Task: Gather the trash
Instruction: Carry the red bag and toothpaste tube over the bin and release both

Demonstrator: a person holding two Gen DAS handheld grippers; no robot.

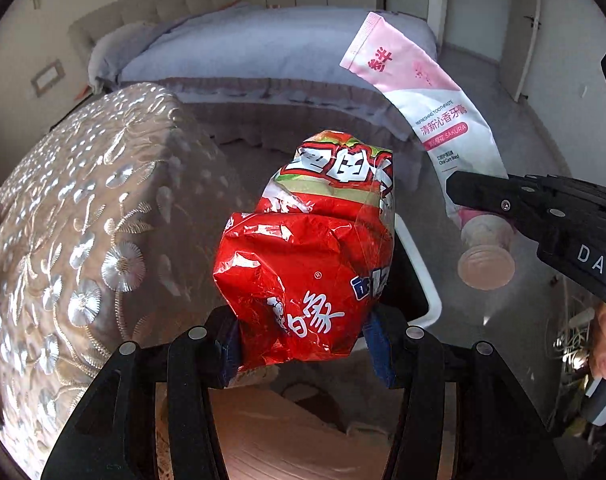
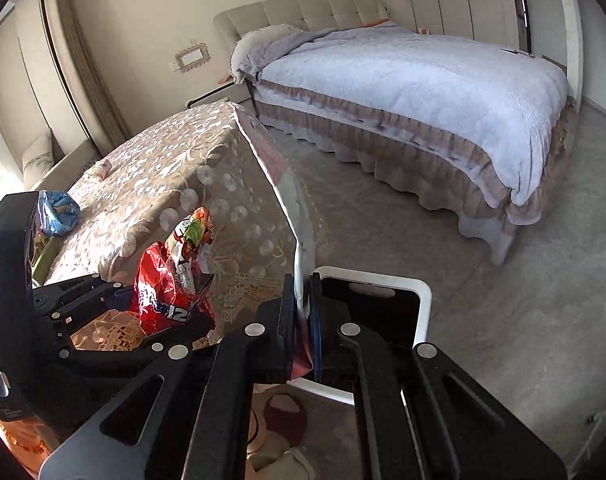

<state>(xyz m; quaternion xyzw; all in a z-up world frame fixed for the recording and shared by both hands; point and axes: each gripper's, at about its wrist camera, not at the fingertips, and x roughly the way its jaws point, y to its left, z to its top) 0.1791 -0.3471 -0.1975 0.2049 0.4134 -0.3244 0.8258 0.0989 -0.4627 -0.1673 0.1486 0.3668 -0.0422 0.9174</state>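
Both grippers loaded above the white bin

The left gripper (image 1: 303,344) clamps the red snack bag (image 1: 307,248); the right gripper (image 2: 301,320) pinches the toothpaste tube (image 1: 427,108) near its cap. Releasing off the bin (image 2: 423,304) rim risks floor drops.

Toothpaste tube (image 1: 435,120), held in the right gripper (image 1: 469,204), up and right of the left tongs: "REFRESHING TOOTHPASTE", a line of dark Chinese characters reading "清新沁香牙膏", then a pink band with "SAKURA".
Toothpaste tube, lower small print: "Oral Care Brand"; the line above it is too small to read.
Toothpaste tube, pink upper end: red Chinese characters, upside down, not legible.
Red snack bag (image 1: 307,256), between the left gripper (image 1: 303,344) fingers: large white Chinese characters, an "®" mark, a blue-and-white patch cut off at the edge.
Red snack bag, right wrist view (image 2: 171,292): digits "12" partly visible.
Right gripper body, right of the left tongs: white letters "DAS", cut off by the frame edge.
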